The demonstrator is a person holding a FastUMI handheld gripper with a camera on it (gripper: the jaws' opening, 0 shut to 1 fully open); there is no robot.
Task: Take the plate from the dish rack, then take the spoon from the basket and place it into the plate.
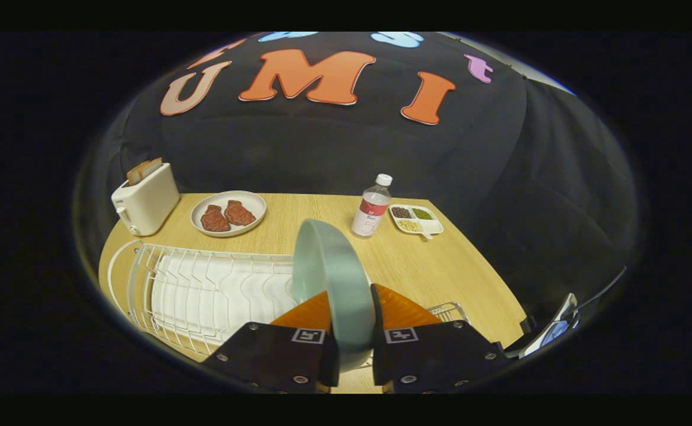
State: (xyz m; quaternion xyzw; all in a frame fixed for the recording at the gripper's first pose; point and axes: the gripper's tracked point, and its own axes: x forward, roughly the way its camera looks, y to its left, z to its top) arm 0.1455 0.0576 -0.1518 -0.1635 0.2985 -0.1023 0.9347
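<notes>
item one, the wooden table [417,266], light grain, carrying everything i can see. item two, the white wire dish rack [203,290], sitting on the table's near left part over a white ribbed drain tray, its slots bare from where i look. item three, the pale green plate [331,278], held on edge, upright, rising from between my fingers and standing just right of the rack, above the table. item four, my gripper [354,349], closed tight on the plate's lower rim, one finger pressed against each face. item five, a white toaster [144,198] at the far left corner, two slices of bread poking out of its top. item six, a white dish [228,213] just right of the toaster, holding two reddish-brown pieces of meat. item seven, a clear bottle [372,207] with white cap and red label, standing upright beyond the plate, near the far edge. item eight, a small white divided tray [417,220] just right of the bottle, with dark, green and pale yellow fillings. item nine, a corner of a wire basket [449,310] just right of my right finger; its contents i cannot tell.
</notes>
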